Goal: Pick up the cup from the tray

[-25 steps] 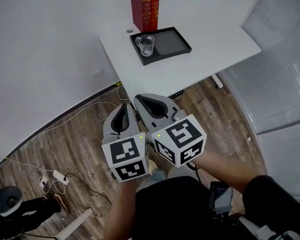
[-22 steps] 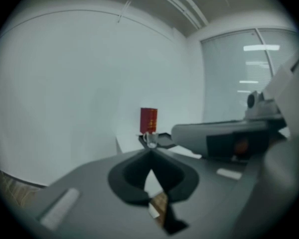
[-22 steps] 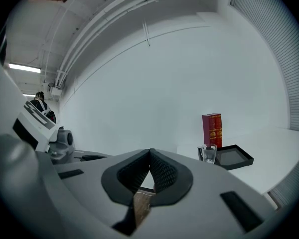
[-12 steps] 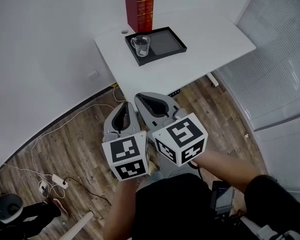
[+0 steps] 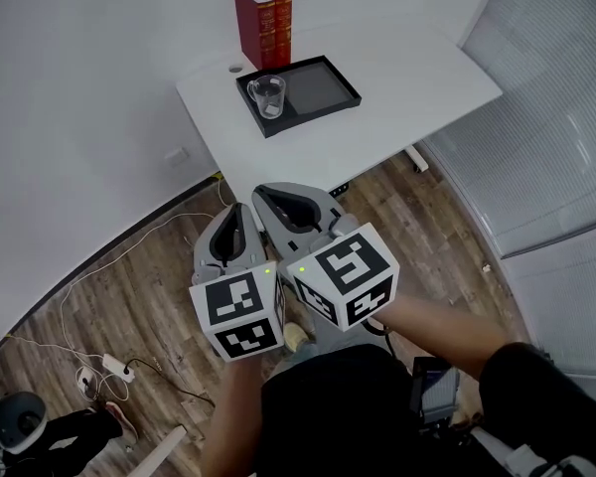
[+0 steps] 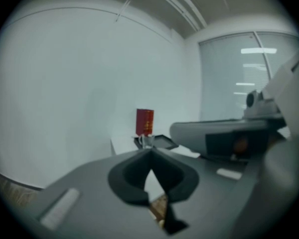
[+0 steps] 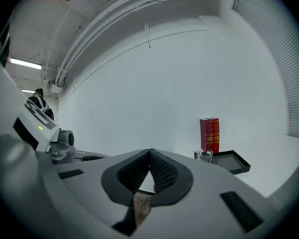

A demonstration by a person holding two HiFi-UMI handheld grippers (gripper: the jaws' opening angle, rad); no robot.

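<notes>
Head view: the counter (image 5: 397, 87) with its black tray (image 5: 323, 85) lies slightly higher and further left in the frame than a second ago. The clear cup (image 5: 266, 94) stands, as before, at the tray's left end, in front of two red books (image 5: 261, 23). The left gripper (image 5: 236, 209) and right gripper (image 5: 263, 191) are held side by side over the wooden floor (image 5: 149, 296), well apart from the counter, placed as in the earlier frames. Both pairs of fingers are closed tip to tip with nothing between them. In the left gripper view the cup (image 6: 146, 140) is small and blurred, and the right gripper's body cuts off part of the tray. In the right gripper view the cup (image 7: 205, 156) is clearer. The counter's near edge lies behind the fingers (image 7: 162, 171).
</notes>
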